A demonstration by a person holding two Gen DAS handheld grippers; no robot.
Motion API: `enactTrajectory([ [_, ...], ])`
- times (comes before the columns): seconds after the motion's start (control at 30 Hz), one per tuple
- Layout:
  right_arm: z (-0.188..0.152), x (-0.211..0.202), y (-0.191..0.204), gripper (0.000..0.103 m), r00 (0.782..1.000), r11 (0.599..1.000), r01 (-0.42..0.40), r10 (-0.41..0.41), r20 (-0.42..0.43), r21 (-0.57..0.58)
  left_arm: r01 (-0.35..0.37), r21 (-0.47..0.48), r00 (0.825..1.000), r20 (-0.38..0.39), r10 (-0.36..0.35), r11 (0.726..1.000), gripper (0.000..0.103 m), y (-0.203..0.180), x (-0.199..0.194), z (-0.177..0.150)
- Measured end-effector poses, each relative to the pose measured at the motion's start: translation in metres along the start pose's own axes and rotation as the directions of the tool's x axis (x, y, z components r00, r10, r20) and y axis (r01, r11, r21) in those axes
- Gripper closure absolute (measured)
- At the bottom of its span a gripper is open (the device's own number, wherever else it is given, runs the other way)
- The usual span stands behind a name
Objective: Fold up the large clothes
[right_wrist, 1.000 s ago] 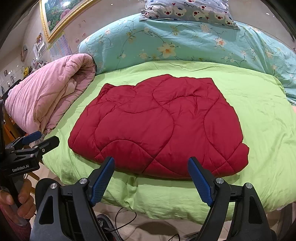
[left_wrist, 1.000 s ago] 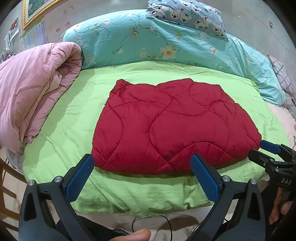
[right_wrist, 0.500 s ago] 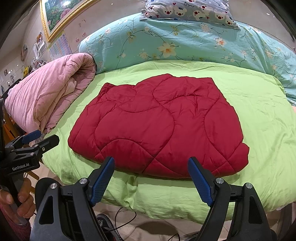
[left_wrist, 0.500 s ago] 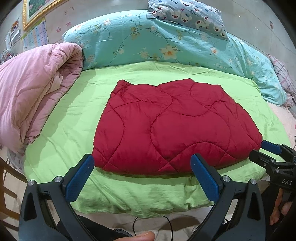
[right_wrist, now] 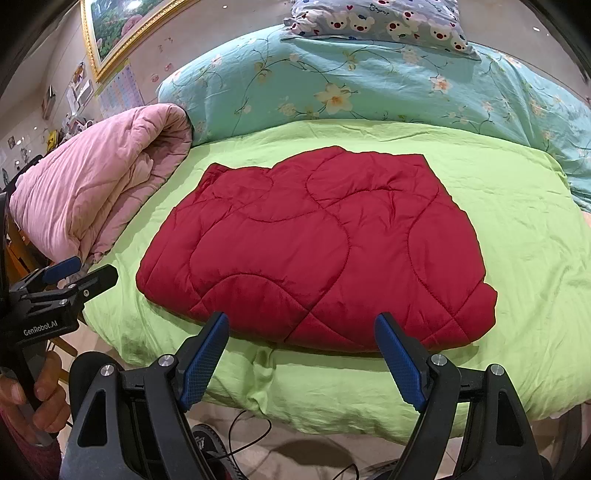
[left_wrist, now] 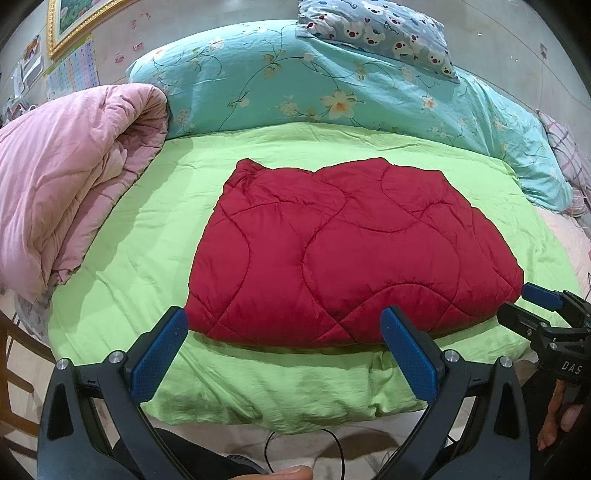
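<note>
A red quilted garment [left_wrist: 343, 251] lies folded and flat on the green bed sheet [left_wrist: 140, 258]; it also shows in the right wrist view [right_wrist: 314, 251]. My left gripper [left_wrist: 284, 328] is open and empty, held just short of the garment's near edge, above the bed's front edge. My right gripper [right_wrist: 303, 332] is open and empty, also just short of the near edge. The right gripper shows at the right of the left wrist view [left_wrist: 532, 310], and the left gripper at the left of the right wrist view [right_wrist: 77, 273].
A rolled pink quilt [left_wrist: 62, 192] lies on the bed's left side. A folded teal floral duvet [left_wrist: 332, 85] with a bear-print pillow [left_wrist: 376, 29] lies along the back. A black cable [right_wrist: 243, 432] lies on the floor below the bed edge.
Both grippers have stayed open and nearly still. The garment has not moved.
</note>
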State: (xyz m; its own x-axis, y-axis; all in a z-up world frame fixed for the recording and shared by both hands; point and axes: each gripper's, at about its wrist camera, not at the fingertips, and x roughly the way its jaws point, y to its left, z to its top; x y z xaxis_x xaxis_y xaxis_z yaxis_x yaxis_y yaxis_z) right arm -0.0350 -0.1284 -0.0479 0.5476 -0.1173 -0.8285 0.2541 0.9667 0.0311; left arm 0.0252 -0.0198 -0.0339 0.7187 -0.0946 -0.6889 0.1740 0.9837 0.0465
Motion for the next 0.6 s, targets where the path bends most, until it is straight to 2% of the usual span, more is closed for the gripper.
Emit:
enactTrajectory([
  [0.6,-0.0004,-0.0004,0.0006,0.020,1.000,1.000,0.003,-0.003,-0.003,-0.001,0.003,0.004,1.000,-0.002,-0.003,1.000,0.000,-0.0007,-0.0006,0.0006],
])
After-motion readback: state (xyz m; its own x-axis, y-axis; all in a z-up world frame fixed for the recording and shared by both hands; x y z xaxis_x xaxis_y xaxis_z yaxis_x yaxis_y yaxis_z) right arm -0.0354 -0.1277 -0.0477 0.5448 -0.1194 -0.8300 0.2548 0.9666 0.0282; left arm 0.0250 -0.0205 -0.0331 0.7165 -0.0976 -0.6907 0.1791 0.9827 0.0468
